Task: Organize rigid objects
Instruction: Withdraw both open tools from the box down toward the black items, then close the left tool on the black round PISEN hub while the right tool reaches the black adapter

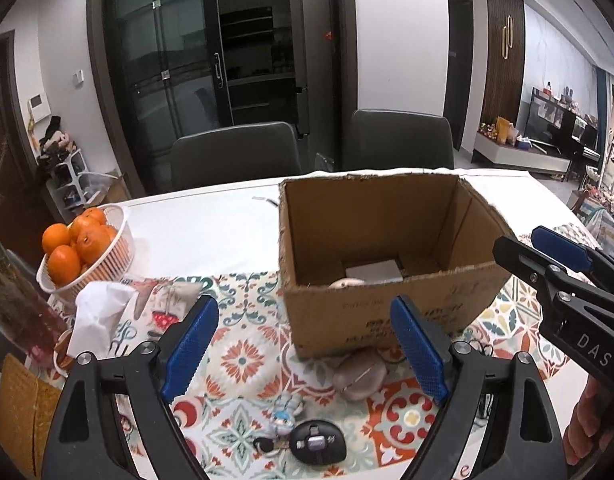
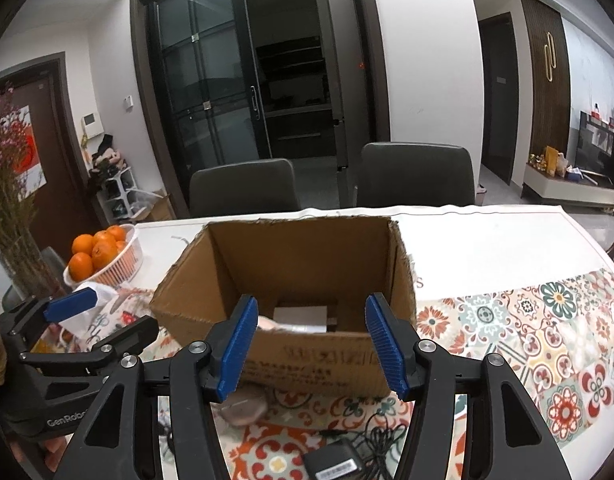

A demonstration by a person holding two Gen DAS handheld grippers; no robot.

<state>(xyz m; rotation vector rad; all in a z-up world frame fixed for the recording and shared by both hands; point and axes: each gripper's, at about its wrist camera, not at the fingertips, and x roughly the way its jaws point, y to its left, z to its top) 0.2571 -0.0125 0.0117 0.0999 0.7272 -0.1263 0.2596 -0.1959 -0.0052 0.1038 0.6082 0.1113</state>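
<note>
An open cardboard box (image 1: pixel 387 280) (image 2: pixel 291 280) stands on the patterned tablecloth; a white flat item (image 1: pixel 373 271) (image 2: pixel 301 316) and a pale rounded item (image 1: pixel 347 283) lie inside. In front of it lie a beige round case (image 1: pixel 359 376) (image 2: pixel 245 404), a small blue-haired figurine (image 1: pixel 285 420), a black oval device (image 1: pixel 317 446) and a black adapter with cable (image 2: pixel 339 460). My left gripper (image 1: pixel 305 356) is open and empty above these items. My right gripper (image 2: pixel 309 346) is open and empty before the box; it also shows in the left wrist view (image 1: pixel 547 256).
A white basket of oranges (image 1: pixel 87 248) (image 2: pixel 105 260) sits at the left beside crumpled white tissue (image 1: pixel 99 316). A vase of dried flowers (image 2: pixel 11 200) stands far left. Two dark chairs (image 1: pixel 235 152) (image 2: pixel 415 172) stand behind the table.
</note>
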